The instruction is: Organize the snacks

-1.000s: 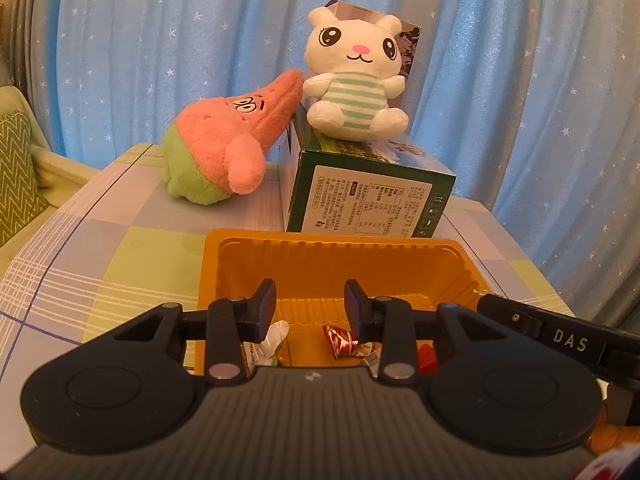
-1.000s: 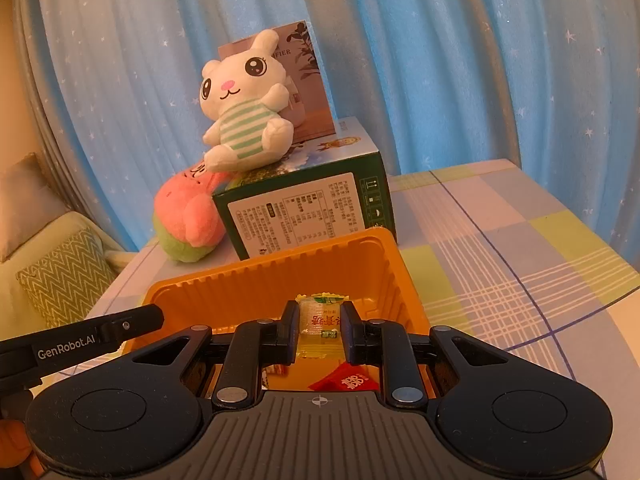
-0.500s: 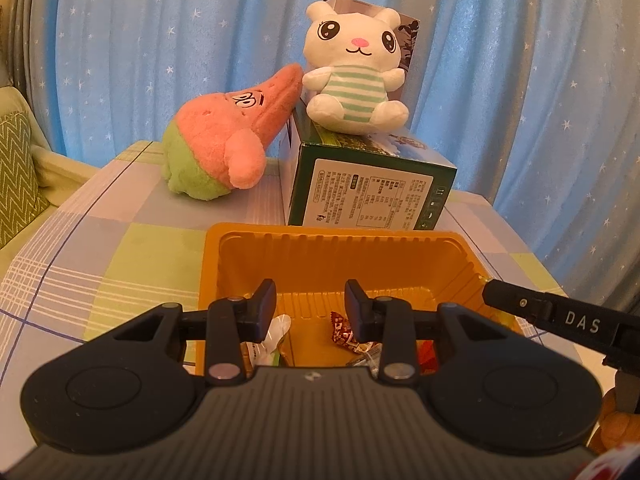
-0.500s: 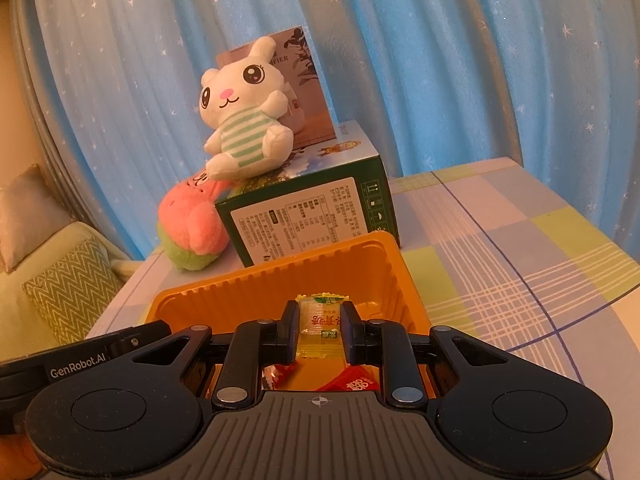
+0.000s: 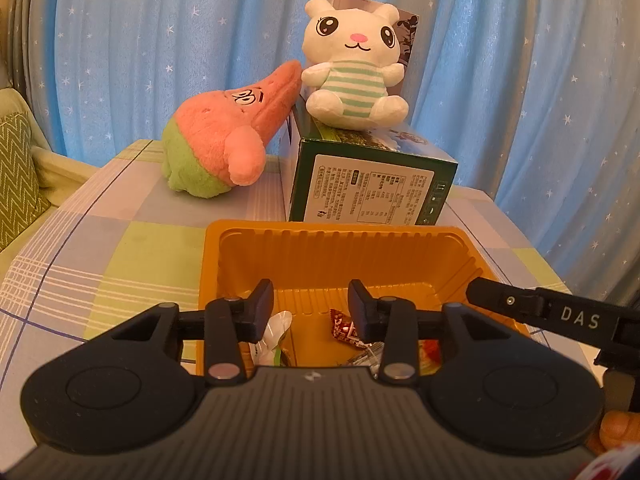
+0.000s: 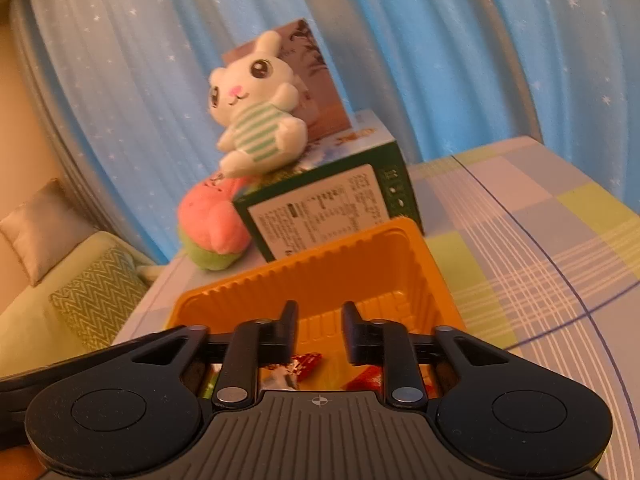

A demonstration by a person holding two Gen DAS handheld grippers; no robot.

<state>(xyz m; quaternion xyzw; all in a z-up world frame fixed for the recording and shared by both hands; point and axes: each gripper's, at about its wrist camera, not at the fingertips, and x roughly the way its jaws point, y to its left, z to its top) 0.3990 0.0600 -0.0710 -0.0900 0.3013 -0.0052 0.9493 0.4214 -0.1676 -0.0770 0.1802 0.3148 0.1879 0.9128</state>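
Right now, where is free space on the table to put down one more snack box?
Bare tablecloth lies right of the orange tray and green box; more lies left of the tray, before the pink plush. Behind the tray it is crowded.

My two black grippers
My left gripper (image 5: 311, 304) and right gripper (image 6: 319, 328): ribbed grey housings, round silver screws, white "DAS" lettering on one.

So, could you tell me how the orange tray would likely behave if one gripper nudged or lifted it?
The orange tray looks like thin moulded plastic with ribbed walls, so it is probably light and would slide easily on the tablecloth. Lifted by one rim, it may flex. With only a few snack wrappers inside, it could tilt.
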